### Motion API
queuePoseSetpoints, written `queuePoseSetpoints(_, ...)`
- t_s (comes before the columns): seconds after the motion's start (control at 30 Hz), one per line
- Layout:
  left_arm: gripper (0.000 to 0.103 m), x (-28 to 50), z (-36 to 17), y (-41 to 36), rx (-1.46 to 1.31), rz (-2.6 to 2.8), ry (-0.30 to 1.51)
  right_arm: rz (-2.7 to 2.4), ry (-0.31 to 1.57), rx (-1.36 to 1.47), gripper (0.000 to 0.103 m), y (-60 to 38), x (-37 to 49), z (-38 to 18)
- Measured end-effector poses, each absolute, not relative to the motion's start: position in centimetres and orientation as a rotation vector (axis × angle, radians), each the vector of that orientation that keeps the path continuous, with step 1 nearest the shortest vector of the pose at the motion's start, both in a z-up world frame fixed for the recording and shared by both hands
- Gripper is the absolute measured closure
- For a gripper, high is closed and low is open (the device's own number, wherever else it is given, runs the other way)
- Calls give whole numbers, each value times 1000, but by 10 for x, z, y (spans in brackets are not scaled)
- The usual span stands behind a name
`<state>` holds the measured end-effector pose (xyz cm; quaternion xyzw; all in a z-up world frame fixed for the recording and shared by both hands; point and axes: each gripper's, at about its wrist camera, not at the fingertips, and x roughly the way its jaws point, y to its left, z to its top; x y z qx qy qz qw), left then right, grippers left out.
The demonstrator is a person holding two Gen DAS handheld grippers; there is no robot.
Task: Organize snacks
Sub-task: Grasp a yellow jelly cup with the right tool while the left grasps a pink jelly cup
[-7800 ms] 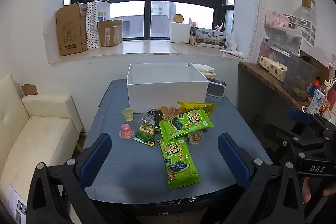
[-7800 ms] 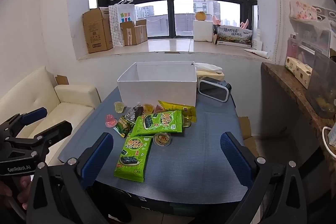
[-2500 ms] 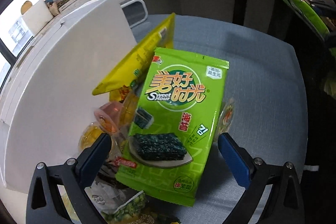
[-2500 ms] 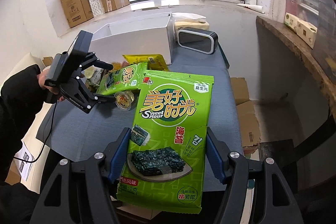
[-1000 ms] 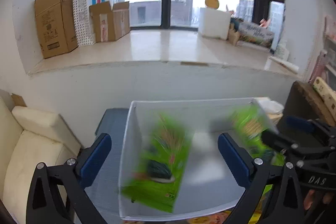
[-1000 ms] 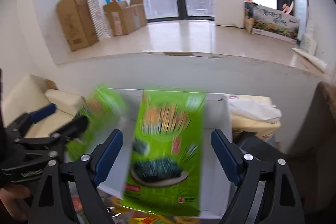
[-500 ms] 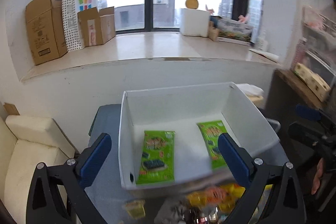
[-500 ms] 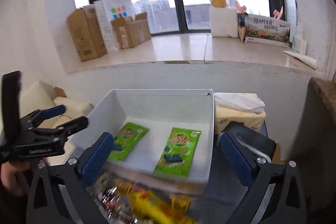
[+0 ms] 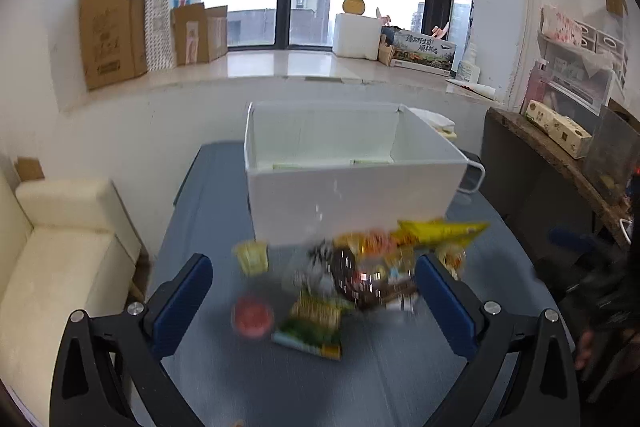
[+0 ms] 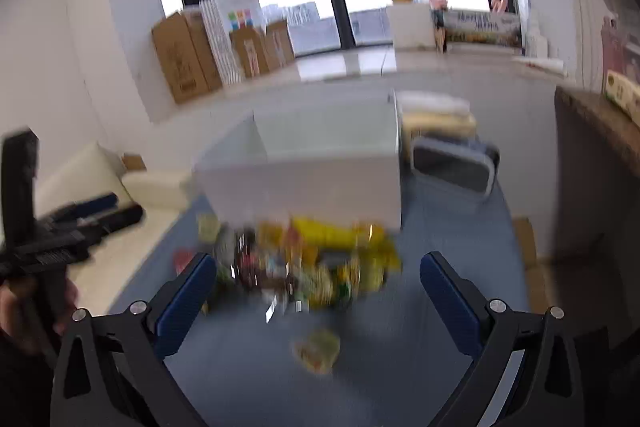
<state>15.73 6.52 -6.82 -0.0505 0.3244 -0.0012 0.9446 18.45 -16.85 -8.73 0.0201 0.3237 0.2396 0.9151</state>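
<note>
Snacks heaped on blue-grey table

Both seaweed packets, one of them clamped in the right gripper moments ago, now lie inside the white box, only thin green edges showing over its front wall. Both grippers are back from above the box; the left gripper is spread wide and empty, and the right one's jaws have just been opening, nothing between them. The snack pile sits before the box.
</note>
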Motion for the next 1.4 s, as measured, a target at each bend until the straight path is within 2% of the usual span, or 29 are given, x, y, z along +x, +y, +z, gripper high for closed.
queuePoseSetpoints(0.23, 0, 132, -90, 82, -145, 45, 702, 412, 771, -23, 0, -151, 180, -147)
queuePoseSetpoints(0.43, 0, 119, -105, 98, -157, 67, 739, 408, 842, -1, 0, -141, 186, -175)
queuePoseSetpoints(0.47, 0, 119, -107, 101, -164, 71, 745, 406, 849, -3, 3, -140, 187, -178)
queuePoseSetpoints(0.5, 0, 118, -109, 104, -171, 73, 749, 416, 851, 1, 6, -139, 188, -181)
queuePoseSetpoints(0.53, 0, 119, -112, 107, -180, 76, 756, 421, 861, -2, 17, -137, 189, -184)
queuePoseSetpoints(0.57, 0, 120, -114, 110, -187, 78, 760, 409, 871, -15, 34, -135, 189, -186)
queuePoseSetpoints(0.63, 0, 123, -118, 115, -194, 81, 767, 399, 908, -38, 53, -131, 191, -193)
queuePoseSetpoints(1.33, 0, 211, -176, 142, -154, 28, 882, 463, 825, -16, 53, -130, 168, -164)
queuePoseSetpoints(1.4, 4, 216, -181, 141, -146, 41, 886, 462, 825, -22, 53, -130, 168, -165)
